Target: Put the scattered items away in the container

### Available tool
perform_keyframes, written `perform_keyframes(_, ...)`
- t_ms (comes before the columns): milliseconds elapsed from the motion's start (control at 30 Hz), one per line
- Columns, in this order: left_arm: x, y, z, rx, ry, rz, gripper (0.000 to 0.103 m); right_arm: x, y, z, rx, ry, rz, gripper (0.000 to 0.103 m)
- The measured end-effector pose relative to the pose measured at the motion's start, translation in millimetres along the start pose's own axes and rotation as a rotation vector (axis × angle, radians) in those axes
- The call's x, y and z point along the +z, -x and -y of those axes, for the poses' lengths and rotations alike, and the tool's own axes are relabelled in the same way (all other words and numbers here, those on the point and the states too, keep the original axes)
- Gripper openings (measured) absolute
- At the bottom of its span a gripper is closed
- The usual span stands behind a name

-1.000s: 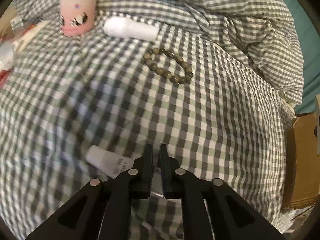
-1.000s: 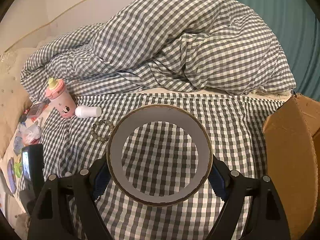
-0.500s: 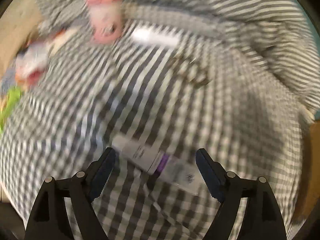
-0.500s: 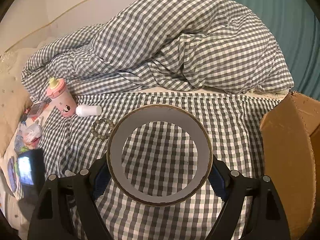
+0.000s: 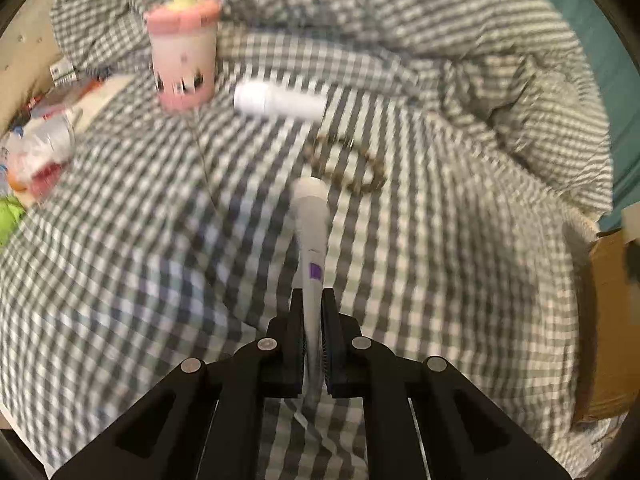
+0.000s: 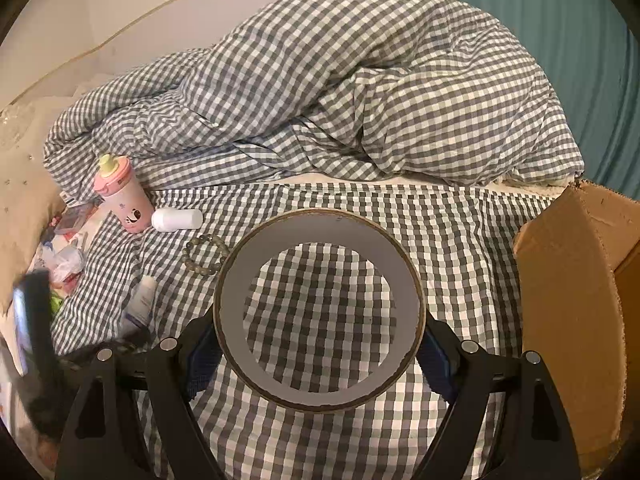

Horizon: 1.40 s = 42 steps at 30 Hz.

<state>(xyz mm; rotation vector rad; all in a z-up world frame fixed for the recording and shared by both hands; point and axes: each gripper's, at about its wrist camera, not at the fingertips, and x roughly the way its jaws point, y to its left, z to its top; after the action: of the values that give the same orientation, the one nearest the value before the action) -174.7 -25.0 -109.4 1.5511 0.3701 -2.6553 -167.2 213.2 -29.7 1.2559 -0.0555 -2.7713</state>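
Note:
My left gripper (image 5: 313,296) has its jaws closing, and the pads press on the lower end of a white tube with a purple mark (image 5: 310,220). The tube sticks out forward above the checked sheet. In the right wrist view the same tube (image 6: 142,300) shows at the lower left. My right gripper (image 6: 320,350) is shut on a wide grey tape roll (image 6: 320,228), held upright by its sides. An open cardboard box (image 6: 572,280) stands at the right, at the bed's edge. A pink cup (image 5: 182,56), a white bottle (image 5: 280,100) and a bead bracelet (image 5: 352,168) lie on the sheet.
A bunched checked duvet (image 6: 360,100) fills the back of the bed. Wrappers and small packets (image 5: 36,156) lie in a heap at the left beside a beige pillow (image 6: 24,208). A teal curtain (image 6: 560,40) hangs behind the box.
The left gripper opened wide over the white tube, then shut on it and lifted it off the sheet. The right gripper with the tape roll stayed still.

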Motion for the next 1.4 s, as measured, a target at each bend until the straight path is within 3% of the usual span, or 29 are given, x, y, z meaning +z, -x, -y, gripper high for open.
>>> perform_keyframes(267,12,67,18,-0.031,-0.062,0.11,0.007,-5,29,-10,0.011,0.023,0.026,0.082)
perform_keyframes(700,-13,126,52,-0.09,-0.147,0.171,0.007,-26,99,12,0.015,-0.006,0.108,0.082)
perform_keyframes(733,-15,125,52,-0.1,-0.147,0.17,0.014,-28,102,15,0.013,-0.01,0.114,0.082)
perform_keyframes(800,-20,113,55,-0.106,-0.163,0.149,0.054,-34,109,23,0.0,-0.013,0.117,0.082)
perform_keyframes(833,-25,102,56,-0.09,-0.166,0.137,0.092,-36,110,25,-0.004,-0.013,0.115,0.082)
perform_keyframes(867,-29,92,54,-0.078,-0.159,0.137,0.097,-39,111,28,-0.01,-0.013,0.109,0.082)
perform_keyframes(1000,-40,51,54,-0.086,-0.179,0.076,0.096,-45,110,36,-0.025,-0.021,0.096,0.082)
perform_keyframes(1067,-42,34,55,-0.079,-0.197,0.059,0.086,-46,109,39,-0.022,-0.029,0.091,0.082)
perform_keyframes(1233,-47,1,56,-0.095,-0.225,0.045,0.08,-44,99,36,-0.017,-0.023,0.073,0.082)
perform_keyframes(1300,-49,-13,55,-0.083,-0.233,0.02,0.062,-43,98,36,-0.015,-0.02,0.071,0.082)
perform_keyframes(1333,-50,-20,54,-0.072,-0.236,0.001,0.031,-42,97,35,-0.014,-0.019,0.07,0.082)
perform_keyframes(1367,-52,-29,53,-0.044,-0.248,-0.021,0.01,-42,96,35,-0.014,-0.019,0.07,0.082)
perform_keyframes(1400,-52,-29,52,-0.03,-0.256,-0.011,0.007,-41,96,35,-0.014,-0.018,0.07,0.082)
